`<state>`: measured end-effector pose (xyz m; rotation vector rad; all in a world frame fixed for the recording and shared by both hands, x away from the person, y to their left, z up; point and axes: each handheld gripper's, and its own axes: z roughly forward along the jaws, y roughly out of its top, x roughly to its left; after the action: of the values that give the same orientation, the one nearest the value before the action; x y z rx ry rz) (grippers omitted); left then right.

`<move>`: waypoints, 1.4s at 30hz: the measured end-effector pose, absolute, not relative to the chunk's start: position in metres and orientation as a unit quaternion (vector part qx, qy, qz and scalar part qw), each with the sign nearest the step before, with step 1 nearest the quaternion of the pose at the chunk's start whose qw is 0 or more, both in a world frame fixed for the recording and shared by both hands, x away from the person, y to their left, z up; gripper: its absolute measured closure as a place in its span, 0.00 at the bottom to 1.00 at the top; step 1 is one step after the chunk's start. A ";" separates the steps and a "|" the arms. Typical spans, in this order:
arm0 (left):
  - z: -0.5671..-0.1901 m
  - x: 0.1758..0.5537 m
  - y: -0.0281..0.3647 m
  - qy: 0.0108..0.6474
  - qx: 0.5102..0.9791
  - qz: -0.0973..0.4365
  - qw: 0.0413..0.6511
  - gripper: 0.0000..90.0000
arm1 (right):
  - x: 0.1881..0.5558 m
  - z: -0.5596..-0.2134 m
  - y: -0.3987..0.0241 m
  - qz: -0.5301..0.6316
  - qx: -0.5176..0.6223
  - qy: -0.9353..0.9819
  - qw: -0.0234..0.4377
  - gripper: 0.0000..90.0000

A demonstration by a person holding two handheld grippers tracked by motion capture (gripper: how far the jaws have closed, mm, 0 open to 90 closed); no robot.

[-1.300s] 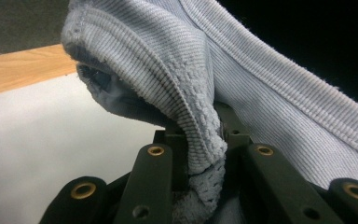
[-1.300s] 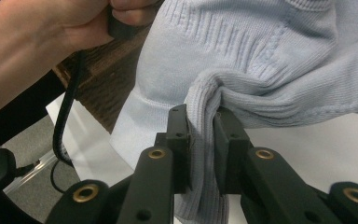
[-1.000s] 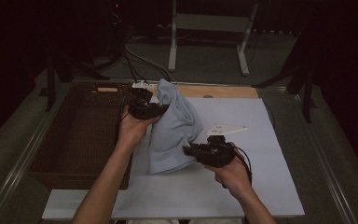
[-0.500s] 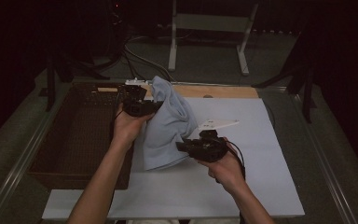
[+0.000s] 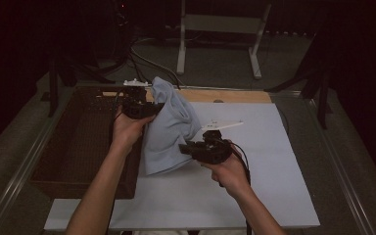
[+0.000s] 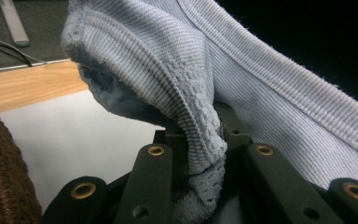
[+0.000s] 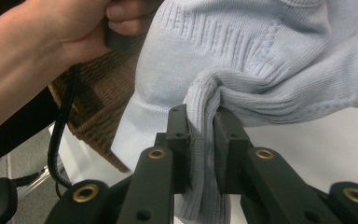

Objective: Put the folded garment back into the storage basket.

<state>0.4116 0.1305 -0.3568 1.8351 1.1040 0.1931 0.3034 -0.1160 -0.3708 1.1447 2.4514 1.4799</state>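
A light blue knitted garment (image 5: 169,127) hangs between my two grippers above the white mat (image 5: 274,147). My left gripper (image 5: 149,108) holds its upper part near the mat's far left corner, shut on a bunched fold of the knit (image 6: 200,140). My right gripper (image 5: 186,148) is lower and nearer, shut on a pinch of the garment (image 7: 205,107) at its right side. The garment's lower hem (image 5: 159,166) touches the mat.
A brown wicker basket (image 5: 83,142) lies to the left of the mat, under my left forearm. A wooden strip (image 5: 235,95) runs along the mat's far edge. Cables (image 5: 142,58) and a white stand (image 5: 215,29) are on the floor beyond the table.
Both grippers have carried the garment a little leftward, toward the basket; the right hand also came in closer to the left one. The grips are unchanged.
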 end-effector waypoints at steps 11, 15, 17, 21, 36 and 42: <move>-0.352 0.418 0.142 0.459 0.746 0.086 0.474 0.89 | 0.313 -0.359 -0.102 0.483 0.364 0.795 0.034 0.88; -0.351 0.421 0.146 0.465 0.740 0.085 0.479 0.89 | 0.316 -0.357 -0.098 0.482 0.363 0.796 0.037 0.88; -0.350 0.422 0.147 0.466 0.737 0.086 0.482 0.89 | 0.319 -0.356 -0.095 0.482 0.364 0.797 0.037 0.88; -0.349 0.424 0.149 0.467 0.738 0.088 0.480 0.89 | 0.322 -0.357 -0.091 0.485 0.365 0.794 0.036 0.88; -0.344 0.431 0.161 0.471 0.732 0.094 0.483 0.89 | 0.332 -0.355 -0.079 0.487 0.365 0.792 0.036 0.88; -0.348 0.435 0.164 0.475 0.731 0.099 0.479 0.89 | 0.338 -0.357 -0.073 0.483 0.367 0.794 0.036 0.88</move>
<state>0.4345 0.1639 -0.3477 1.7847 1.1592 0.2423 0.3381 -0.0729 -0.3570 1.1277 2.4398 1.4842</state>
